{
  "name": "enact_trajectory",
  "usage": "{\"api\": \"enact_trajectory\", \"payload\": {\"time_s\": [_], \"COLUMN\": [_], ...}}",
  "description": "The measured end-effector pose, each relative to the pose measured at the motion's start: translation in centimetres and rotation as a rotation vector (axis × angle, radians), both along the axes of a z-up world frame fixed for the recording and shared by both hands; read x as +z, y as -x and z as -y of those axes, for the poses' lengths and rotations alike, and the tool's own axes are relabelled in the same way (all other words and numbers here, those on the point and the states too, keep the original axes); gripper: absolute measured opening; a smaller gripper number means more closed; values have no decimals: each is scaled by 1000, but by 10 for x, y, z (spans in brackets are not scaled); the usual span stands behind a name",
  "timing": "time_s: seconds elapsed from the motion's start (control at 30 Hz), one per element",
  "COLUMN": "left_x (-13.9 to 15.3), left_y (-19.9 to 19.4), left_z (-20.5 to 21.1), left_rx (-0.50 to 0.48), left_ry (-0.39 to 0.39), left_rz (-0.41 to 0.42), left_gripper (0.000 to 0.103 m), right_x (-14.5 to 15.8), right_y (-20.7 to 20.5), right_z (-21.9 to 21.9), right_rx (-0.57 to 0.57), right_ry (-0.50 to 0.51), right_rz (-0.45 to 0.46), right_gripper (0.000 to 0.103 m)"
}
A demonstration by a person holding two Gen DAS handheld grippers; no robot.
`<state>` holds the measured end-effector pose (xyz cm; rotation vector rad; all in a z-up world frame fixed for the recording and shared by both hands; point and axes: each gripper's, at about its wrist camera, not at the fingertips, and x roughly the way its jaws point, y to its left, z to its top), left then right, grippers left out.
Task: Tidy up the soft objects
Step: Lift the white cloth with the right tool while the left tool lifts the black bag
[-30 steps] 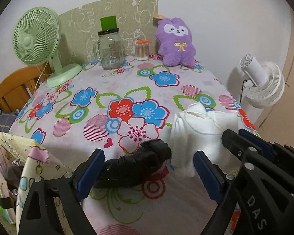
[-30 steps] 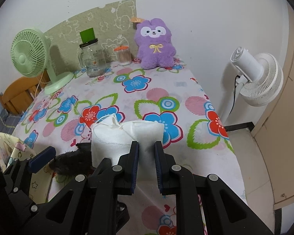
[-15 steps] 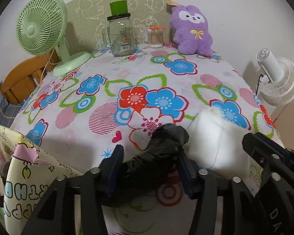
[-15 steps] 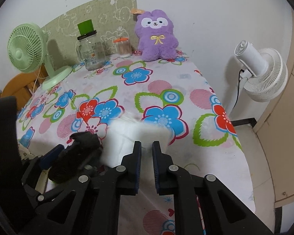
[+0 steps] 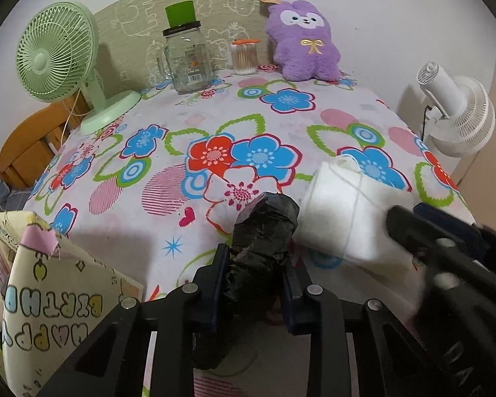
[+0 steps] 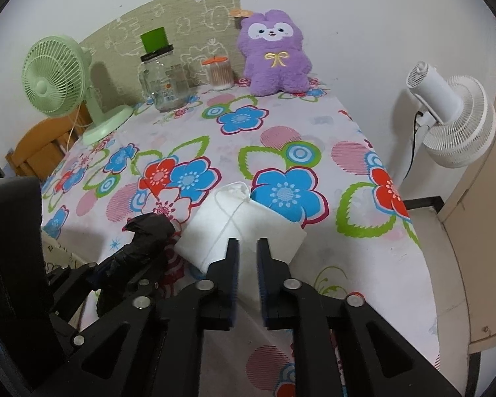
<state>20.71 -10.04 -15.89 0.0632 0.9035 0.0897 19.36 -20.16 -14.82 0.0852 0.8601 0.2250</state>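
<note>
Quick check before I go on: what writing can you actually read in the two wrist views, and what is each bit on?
"HAPPY BIRTHD...", upside down and cut off: on the cream bag at the near left table edge.
"DA...", partly cut off: on the right gripper body, bottom right of the left wrist view.
Print with an orange mark on the glass jar: too small to read.
Tag by the purple plush: no readable text.

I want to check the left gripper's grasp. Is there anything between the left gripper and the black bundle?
Nothing visible. The left gripper has just been closing, and its pads now press on both sides of the black bundle. The white cloth lies beside the bundle, on its right, not between it and the pads.
</note>
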Motion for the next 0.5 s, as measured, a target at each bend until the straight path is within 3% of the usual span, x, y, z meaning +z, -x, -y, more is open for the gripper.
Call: {"api": "enact_trajectory", "payload": {"time_s": [0.03, 0.1, 0.4, 0.5], "left_x": [1, 2, 0, -1], "left_y": [1, 2, -2, -4], "left_z": [-2, -5, -6, -4], "left_rx": [3, 8, 23, 23], "left_ry": [10, 15, 26, 15], "left_rz": [-4, -6, -9, -8], "left_gripper": [26, 26, 25, 25], "right_x": [0, -1, -9, -17], "right_y": [0, 0, -16, -26], "right_z": [0, 2, -8, -13], "right_rx": [1, -8, 19, 35], "right_ry": [4, 2, 58, 84], "right_rz": [-2, 3, 8, -12], "right_gripper": [49, 71, 75, 83]}}
